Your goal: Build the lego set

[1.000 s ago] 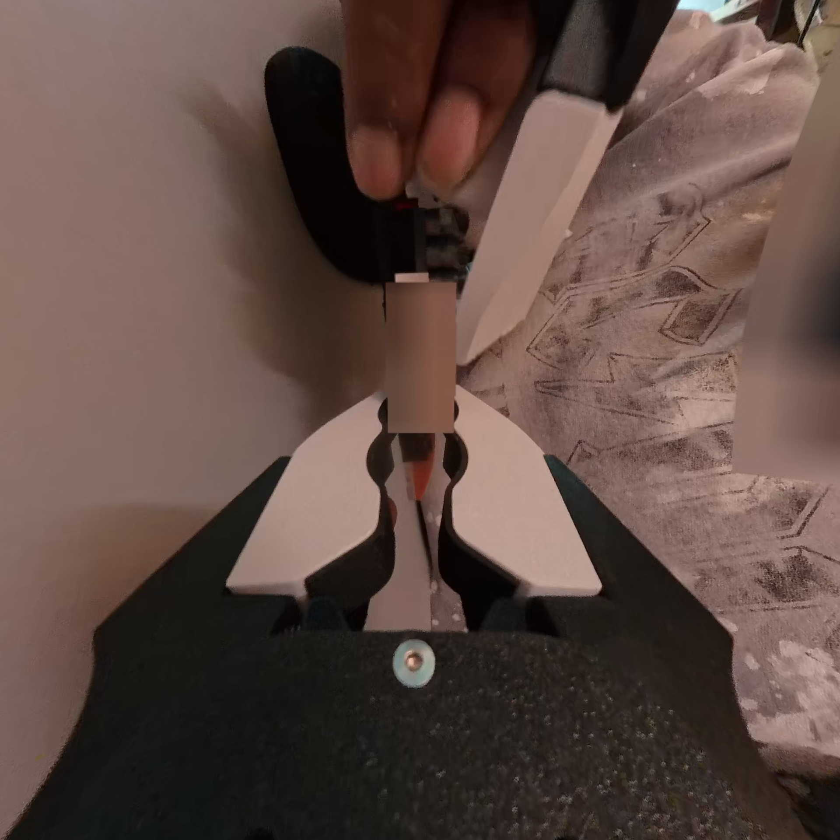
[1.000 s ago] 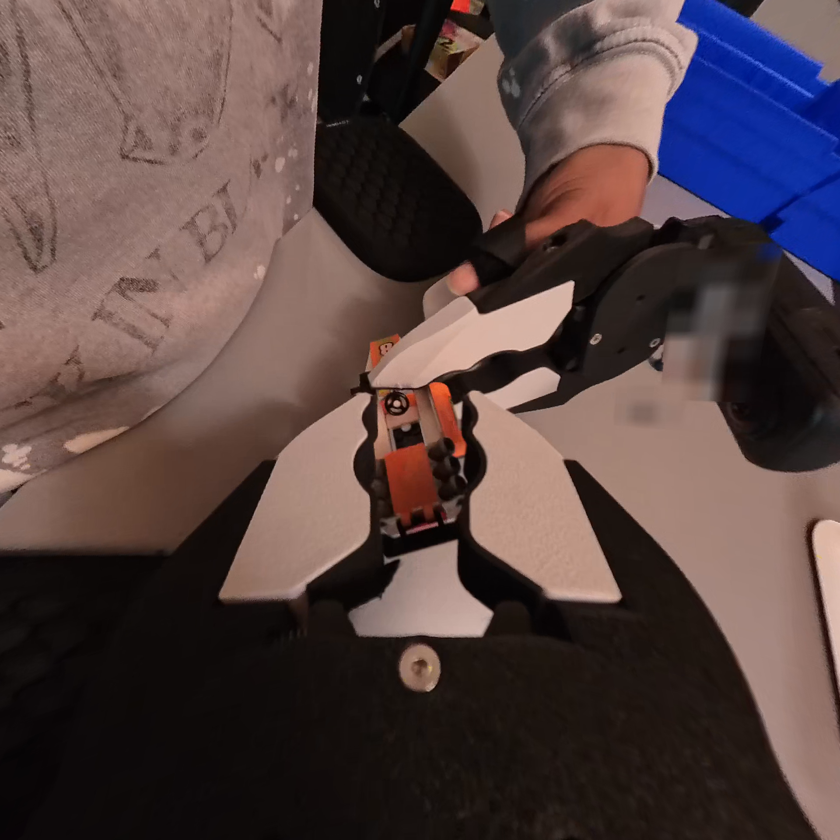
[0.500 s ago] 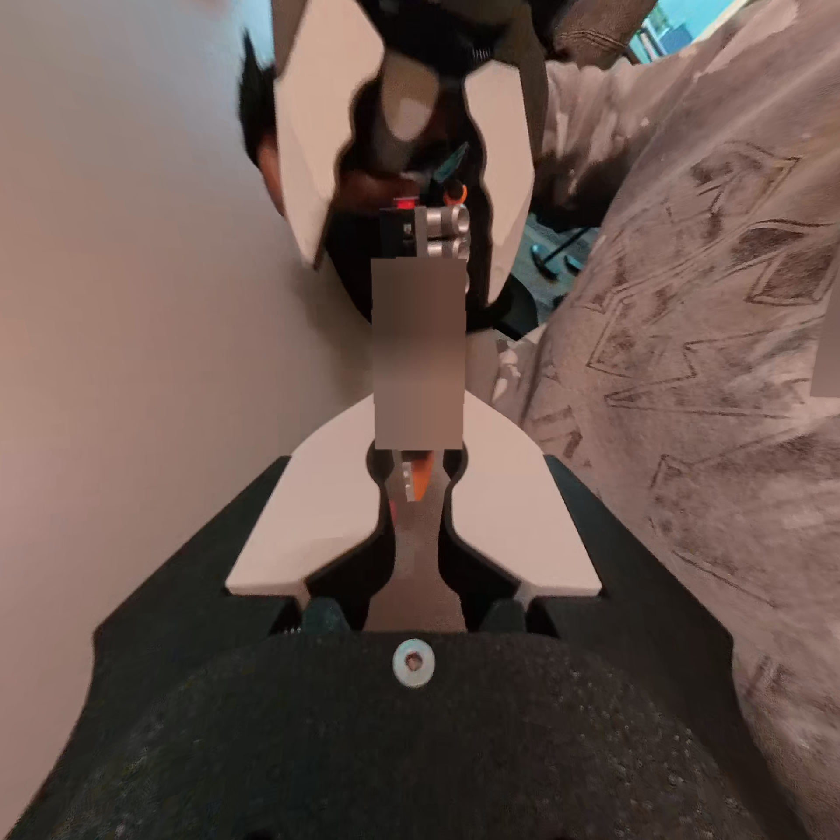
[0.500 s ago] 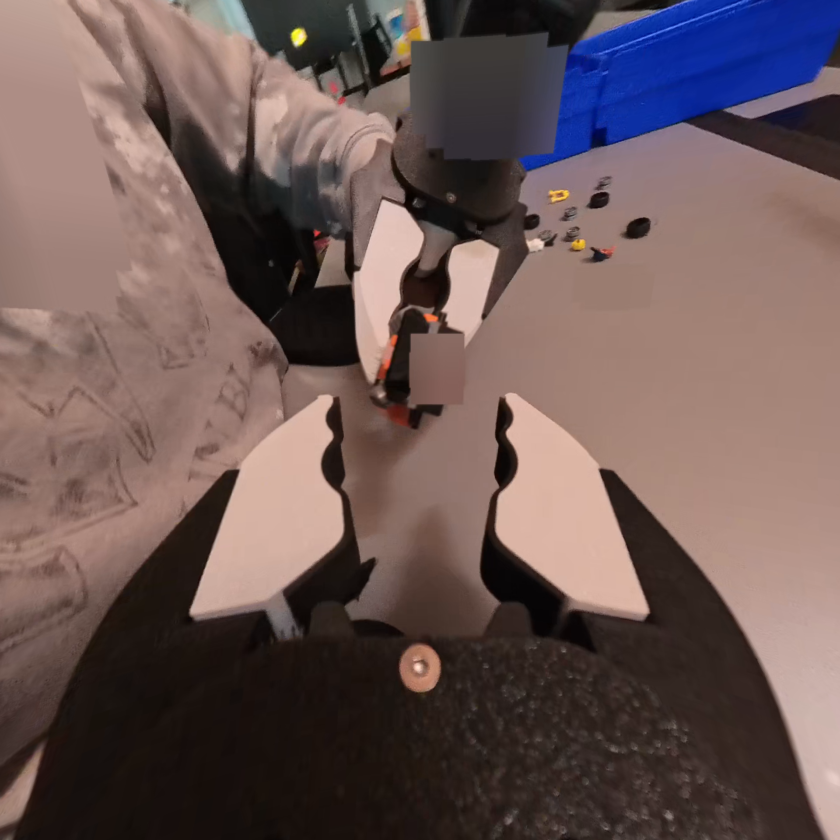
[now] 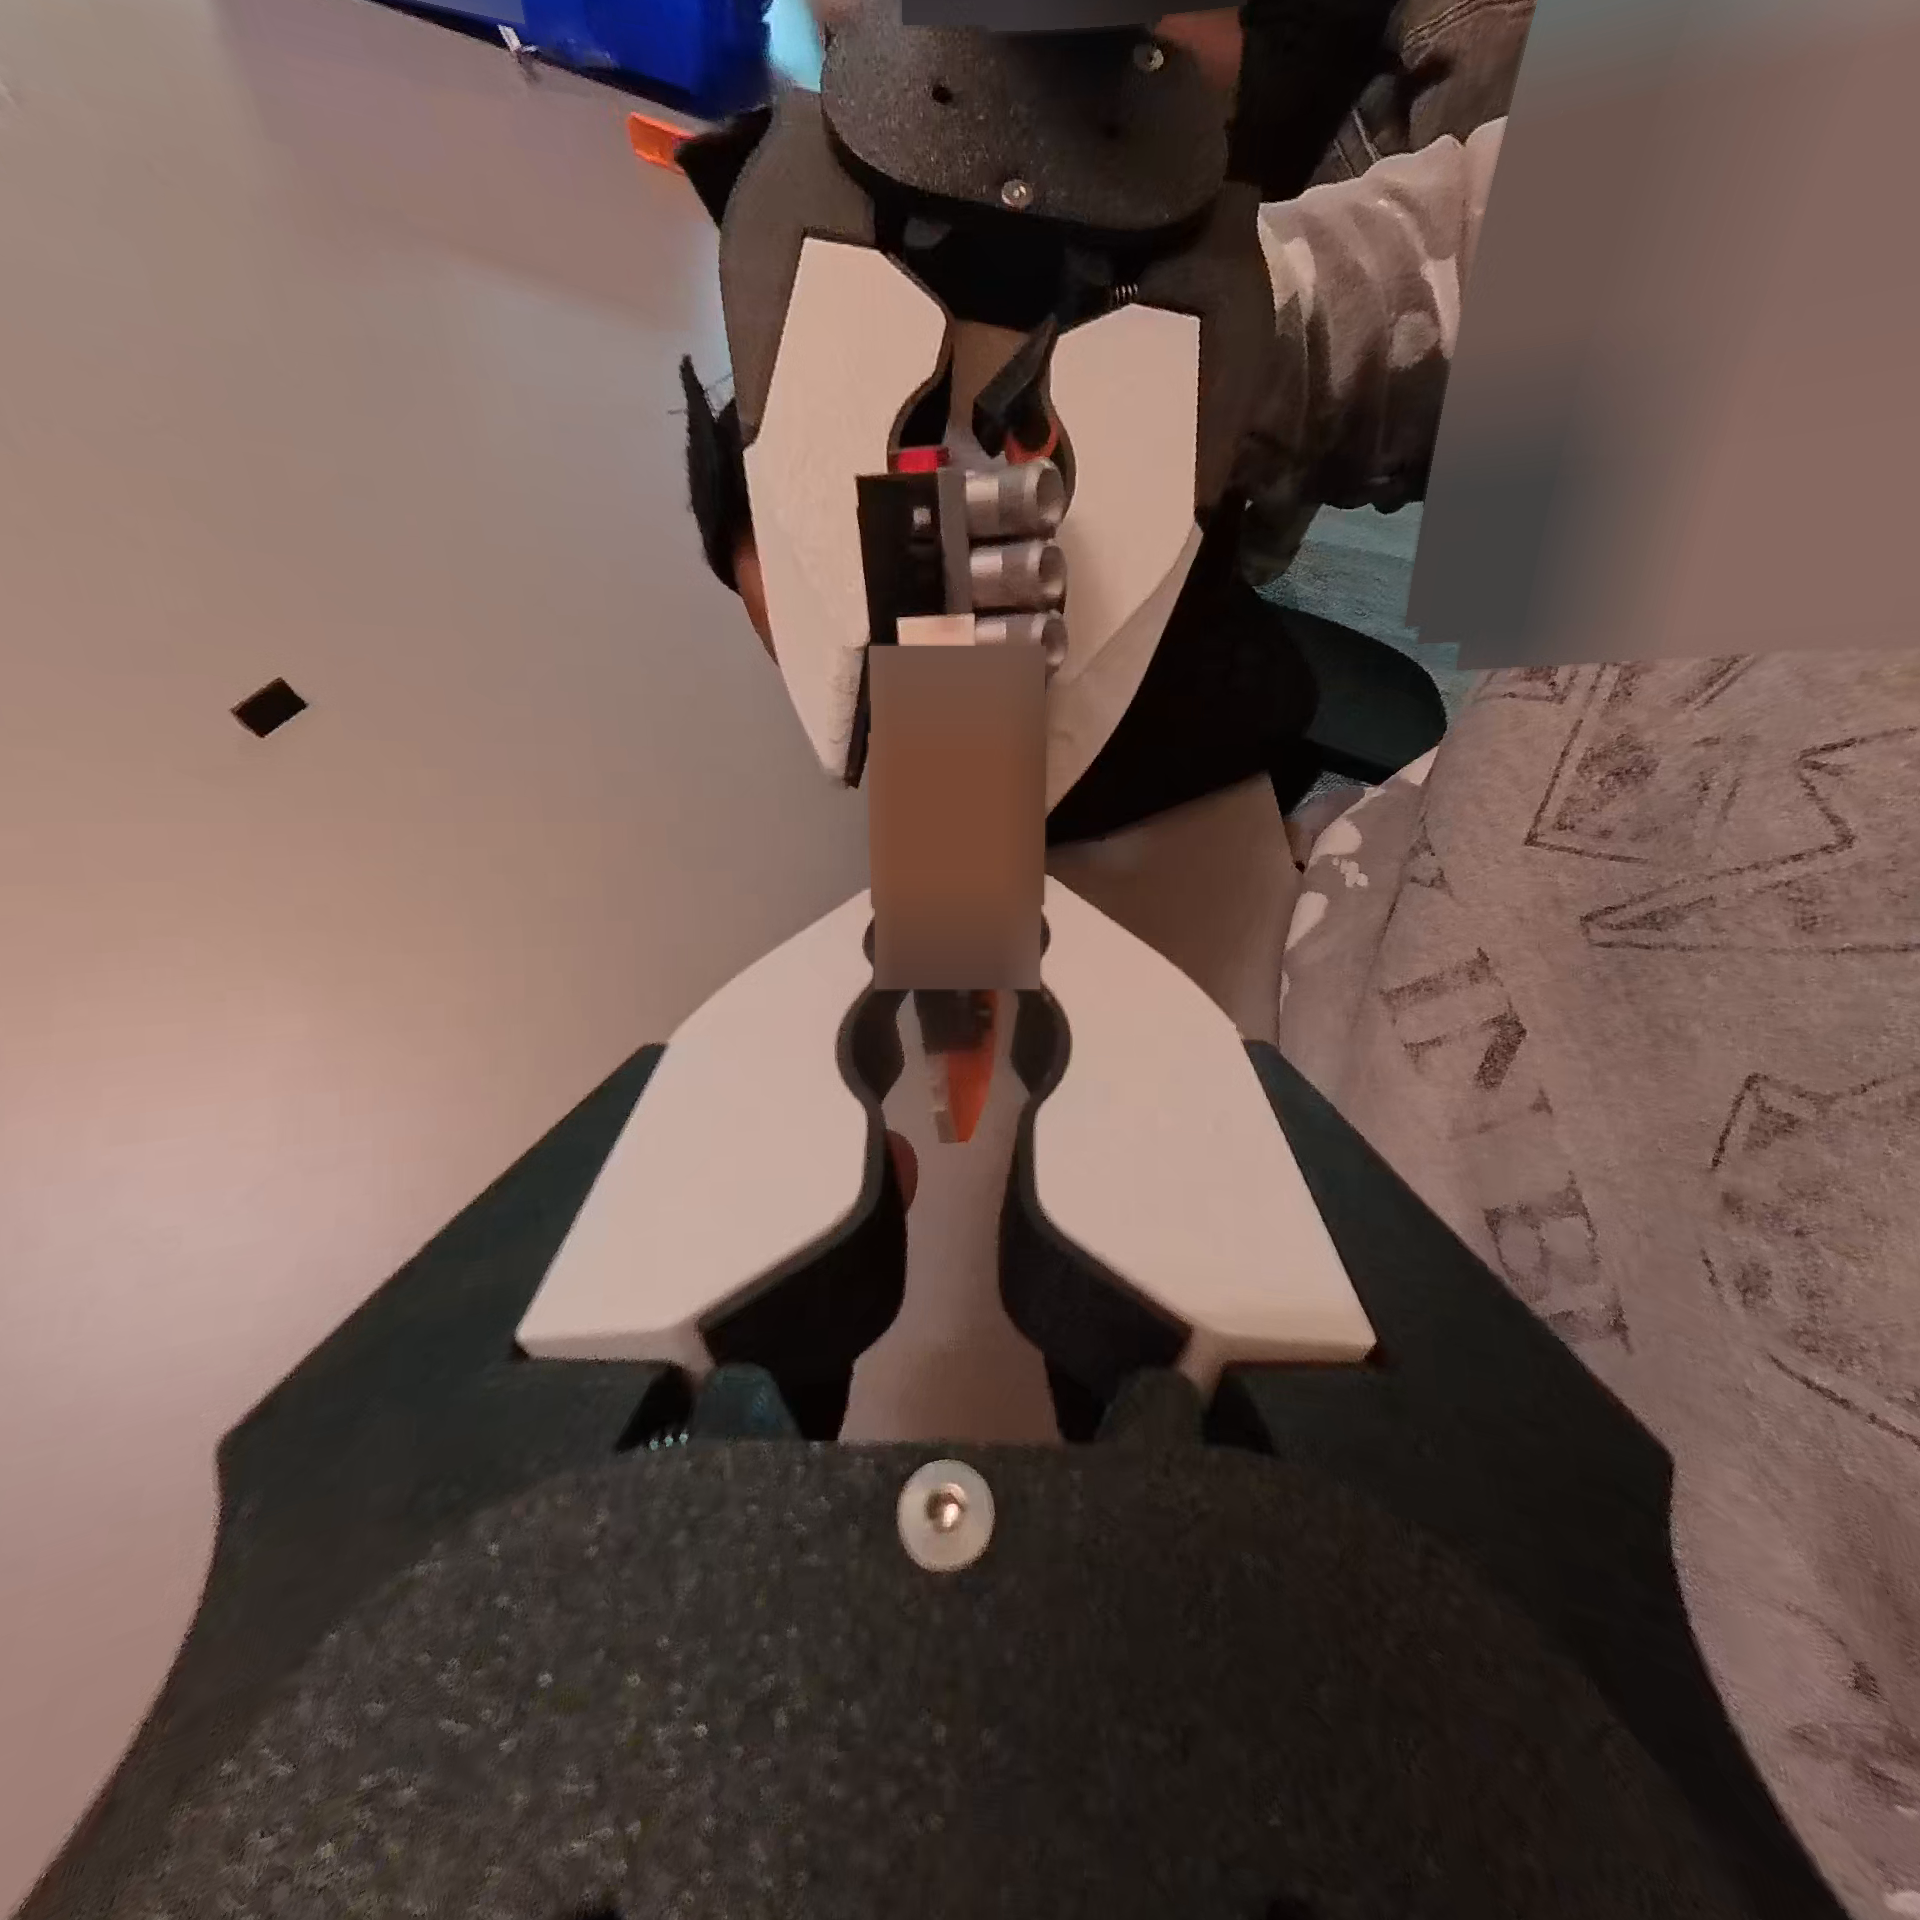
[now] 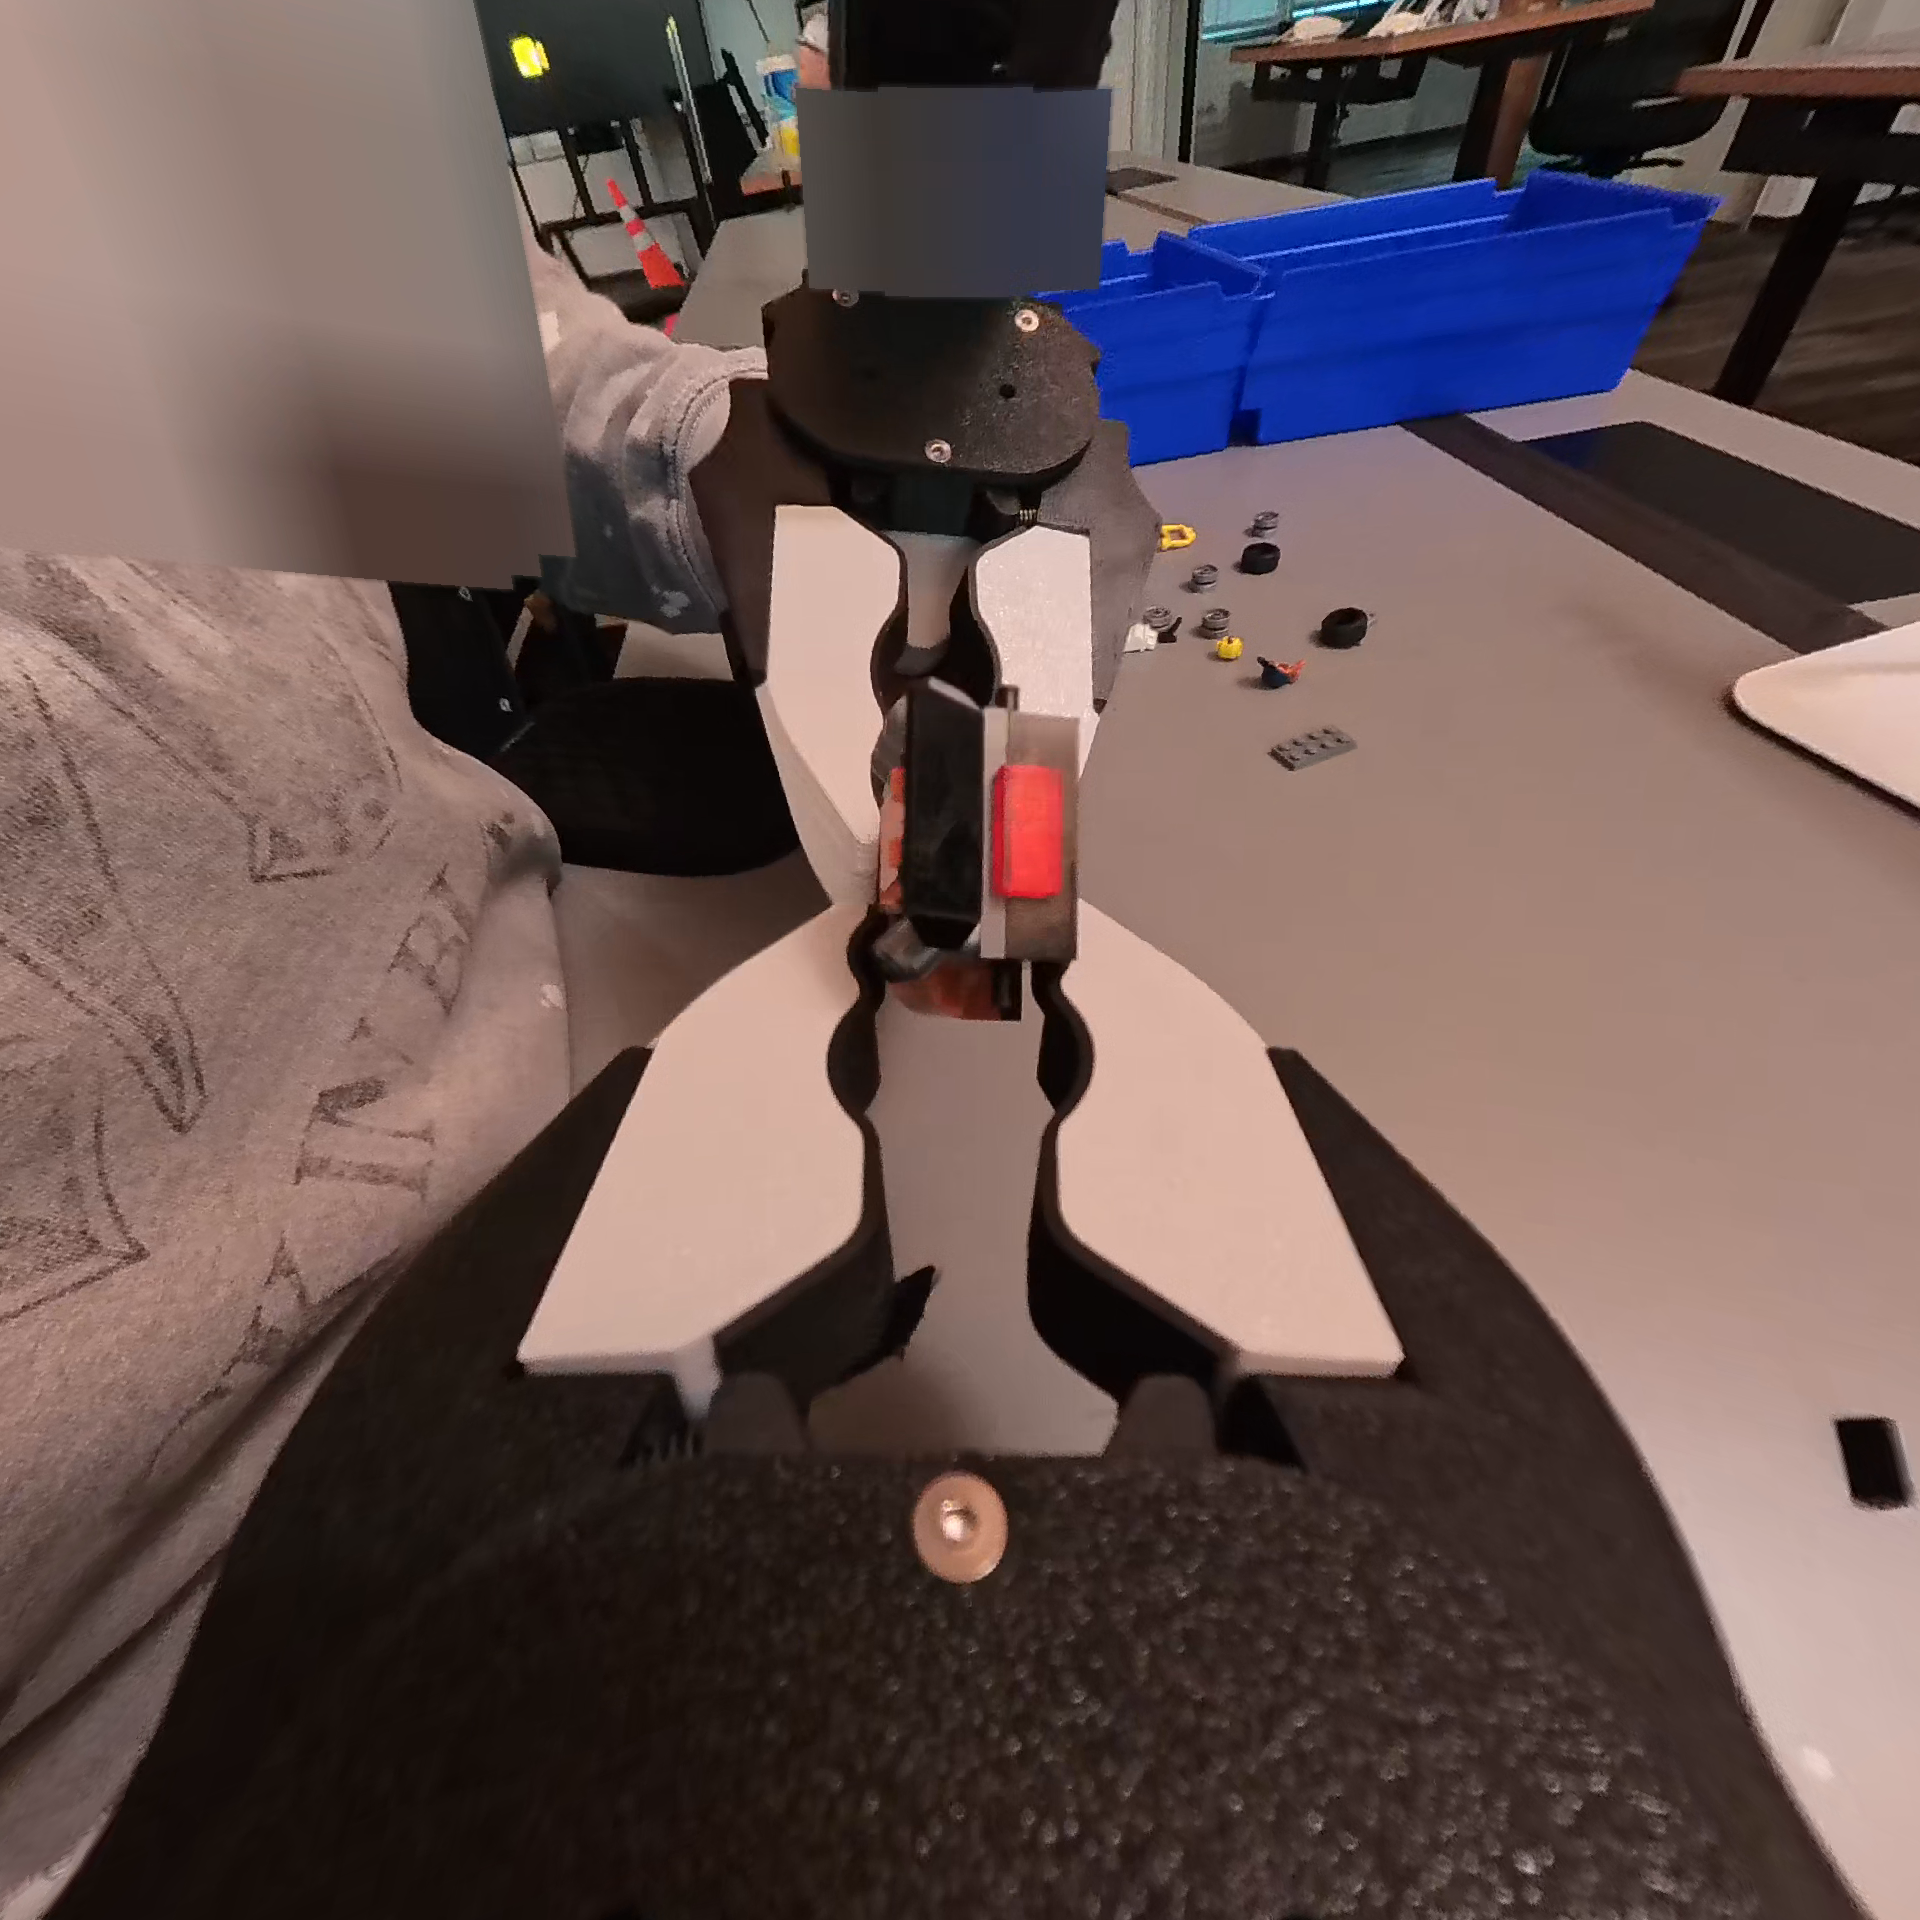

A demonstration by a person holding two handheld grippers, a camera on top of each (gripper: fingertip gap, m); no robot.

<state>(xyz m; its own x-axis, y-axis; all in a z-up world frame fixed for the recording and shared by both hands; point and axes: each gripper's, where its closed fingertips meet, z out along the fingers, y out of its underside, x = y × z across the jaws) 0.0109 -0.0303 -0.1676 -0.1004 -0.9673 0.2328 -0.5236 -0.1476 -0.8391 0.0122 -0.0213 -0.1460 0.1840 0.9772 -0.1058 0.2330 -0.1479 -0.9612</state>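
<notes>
**Right hand-held gripper closed onto the far end of the model: two-handed hold**

Half a second before, the right hand-held gripper stood spread wide, short of the part-built lego model. At this moment its fingers had come together, tips pinching the orange-and-black end of the model nearest to it. The left hand-held gripper remained pressed together on the opposite end, facing the right one head-on. The model hung between the two, clear of the desk. A red tile faced the right wrist camera; a stack of grey cylinders showed on the side seen from the left.

Judgement: a hand-over or regrip was under way, probably to free one hand-held gripper for another piece. A grey plate and small black tyres lay loose beyond and right of the right hand-held gripper, so much of the build remained. Risk: pulling apart could split weakly seated bricks.
</notes>
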